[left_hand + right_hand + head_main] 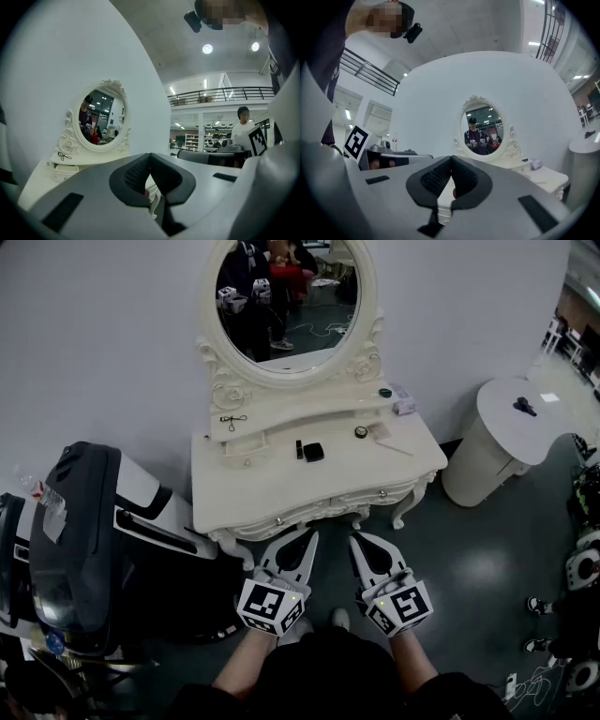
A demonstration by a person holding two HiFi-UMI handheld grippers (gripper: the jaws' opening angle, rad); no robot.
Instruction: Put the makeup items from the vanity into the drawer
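My left gripper (307, 540) and right gripper (359, 542) are clenched, empty. Both sit just before the vanity (272, 482).

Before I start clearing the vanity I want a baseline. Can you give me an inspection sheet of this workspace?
Surface: white vanity, front drawers shut.
Job's things: black compact, dark tube, small jar and thin stick on the top; black curler-like tool, dark lid and pale packet on the shelf.
Clutter: nothing seen.
Grippers: left gripper and right gripper both shut, empty, short of the vanity's front.
Cables: nothing seen.
Surroundings: oval mirror above; dark machine at left; round white stand at right, black item on it.
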